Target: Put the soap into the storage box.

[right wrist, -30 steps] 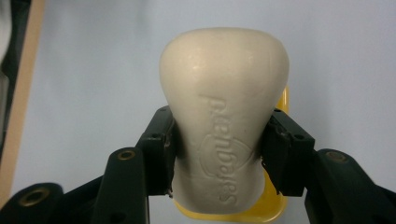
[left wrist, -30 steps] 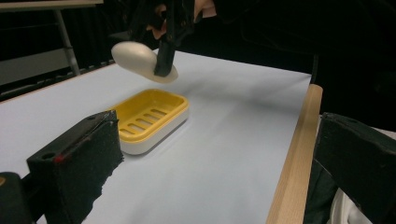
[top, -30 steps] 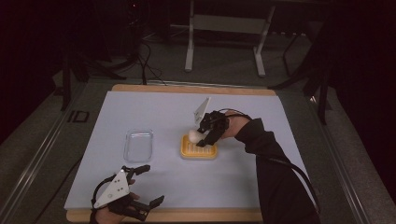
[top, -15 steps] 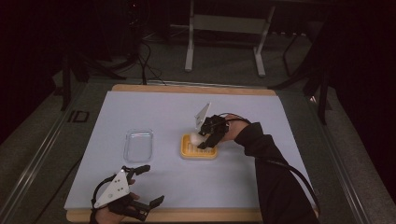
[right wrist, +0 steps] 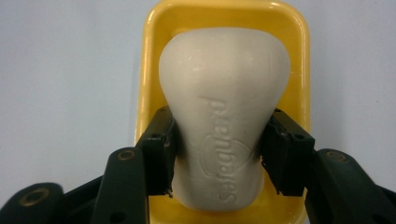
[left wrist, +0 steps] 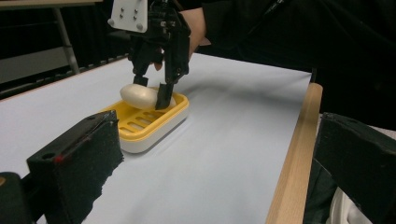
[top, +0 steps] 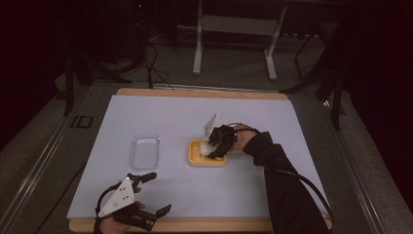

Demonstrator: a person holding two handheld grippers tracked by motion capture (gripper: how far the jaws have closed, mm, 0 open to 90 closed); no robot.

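Note:
A white bar of soap (right wrist: 224,116) with raised lettering is pinched between the two black jaws of my right gripper (right wrist: 219,156), shut on its sides. It hangs just above the yellow slatted soap dish (right wrist: 152,56). In the high view the right gripper (top: 213,147) stands over the dish (top: 196,159) at the middle of the table. From the left gripper view the soap (left wrist: 140,95) tilts down toward the dish (left wrist: 144,128), close to it. My left gripper (top: 157,194) rests open near the table's front edge, with nothing between its jaws.
A clear plastic lid or tray (top: 144,151) lies left of the dish on the pale blue table cover (top: 160,117). A wooden table edge (left wrist: 292,163) runs along the front. A metal stand (top: 234,29) is on the floor beyond the table.
The right gripper has come down with the soap toward the yellow dish. The left gripper has stayed where it was.

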